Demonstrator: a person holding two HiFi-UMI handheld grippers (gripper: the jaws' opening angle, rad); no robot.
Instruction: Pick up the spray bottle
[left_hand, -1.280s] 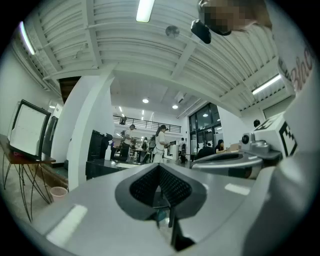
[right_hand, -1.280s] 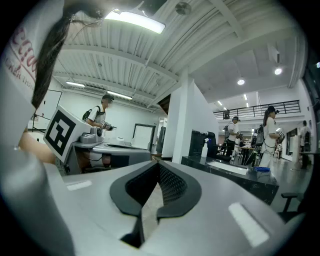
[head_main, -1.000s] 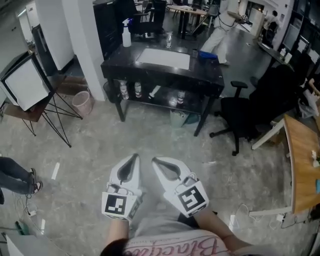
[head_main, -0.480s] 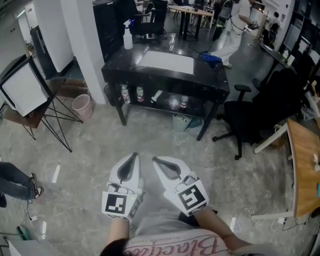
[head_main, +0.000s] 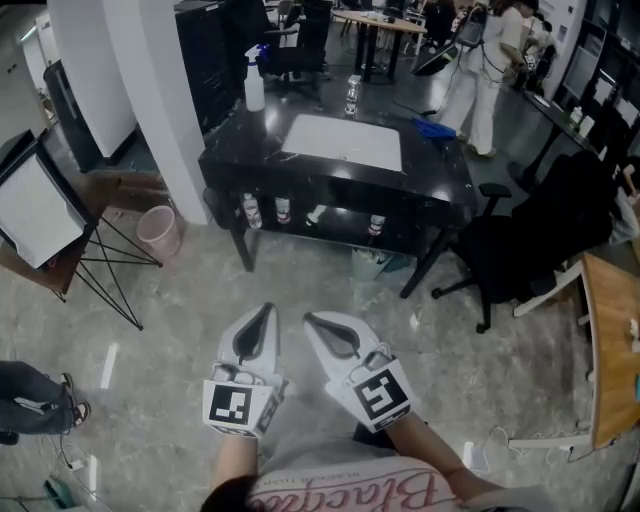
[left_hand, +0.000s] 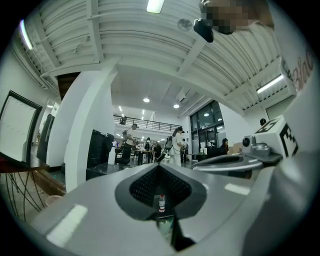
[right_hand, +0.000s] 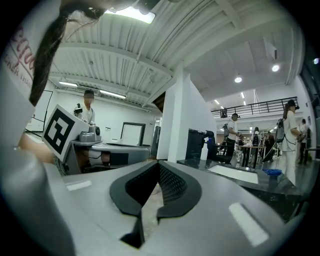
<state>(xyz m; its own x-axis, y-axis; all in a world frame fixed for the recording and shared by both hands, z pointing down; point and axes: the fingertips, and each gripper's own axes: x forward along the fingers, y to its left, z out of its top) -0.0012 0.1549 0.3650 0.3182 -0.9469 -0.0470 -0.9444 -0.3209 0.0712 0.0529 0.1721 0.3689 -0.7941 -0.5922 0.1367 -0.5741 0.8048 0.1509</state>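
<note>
- When viewed along its own jaws, the left gripper (left_hand: 160, 170) is seen fully closed: the tips are pressed together, and only distant background is framed by the dark ribbed hollow behind them. Nothing is gripped.
- The right gripper (right_hand: 159, 167) is likewise shown closed in its own view, with the tips meeting above the ribbed hollow and nothing held in it.
- From the head view, both grippers are seen side by side, close together but not touching, with the left marker cube (head_main: 240, 405) and the right marker cube (head_main: 382, 395) turned upward.
- Each gripper is carried on a forearm extended forward from the body and is pointed roughly level toward the black table (head_main: 440, 190). The tips are angled slightly toward each other.
- Grey concrete floor (head_main: 160, 330) is seen beneath both grippers, which are held well apart from the table.
- The spray bottle (head_main: 254, 80), white with a blue trigger head, is stood upright at the far left corner of the tabletop, well beyond both grippers.
- A white mat (head_main: 345, 142) is laid at the middle of the tabletop, a small clear bottle (head_main: 352, 95) is stood at its far edge, and a blue cloth (head_main: 435, 128) is placed at the far right.
- Several small bottles are kept on the lower shelf (head_main: 320, 222). A pink bin (head_main: 158, 230) is stood left of the table and a black office chair (head_main: 510, 250) to its right.
</note>
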